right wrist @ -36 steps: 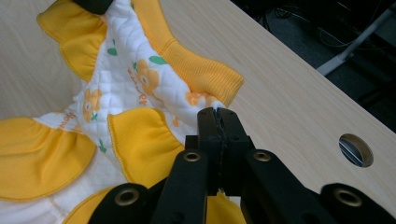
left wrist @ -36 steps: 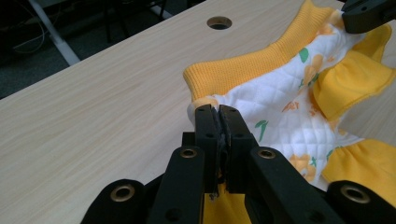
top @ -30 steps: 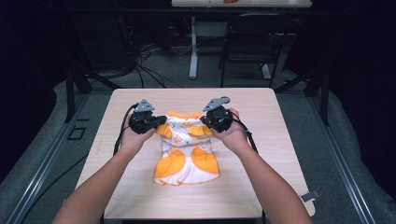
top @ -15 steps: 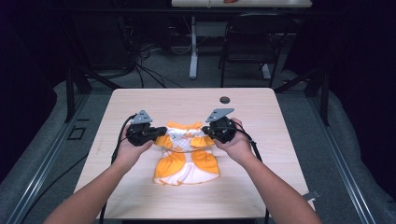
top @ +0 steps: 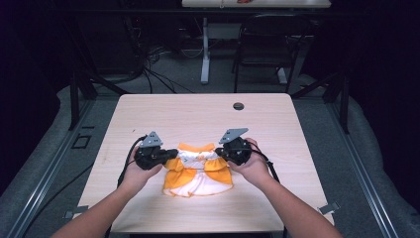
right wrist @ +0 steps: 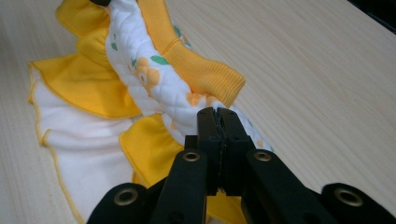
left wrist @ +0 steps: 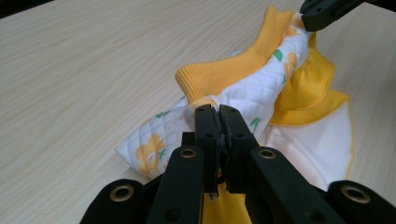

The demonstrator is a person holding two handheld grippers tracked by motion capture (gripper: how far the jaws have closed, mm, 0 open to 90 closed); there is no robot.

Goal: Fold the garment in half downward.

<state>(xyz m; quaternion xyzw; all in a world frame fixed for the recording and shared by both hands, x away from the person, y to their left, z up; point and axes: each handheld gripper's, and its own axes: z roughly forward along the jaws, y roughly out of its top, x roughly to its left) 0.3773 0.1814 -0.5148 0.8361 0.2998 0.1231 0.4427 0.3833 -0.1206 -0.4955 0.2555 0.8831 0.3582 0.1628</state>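
Both grippers, left gripper (top: 166, 154) and right gripper (top: 222, 151), pinch the garment (top: 198, 171)

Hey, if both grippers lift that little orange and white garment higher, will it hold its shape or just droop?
The garment will probably droop: the quilted cloth already sags between the left gripper and right gripper. Its skirt likely trails on the table.

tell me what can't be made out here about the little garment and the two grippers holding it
- Garment, high view: the quilted print is too small to read; both shoulder ends are hidden by the left gripper and right gripper.
- Left gripper view: the fabric pinched at the shut jaws is hidden behind them.
- Right gripper view: the garment's hem is cut off by the left edge.
- Small dark round thing on the table, high view: too small to identify.
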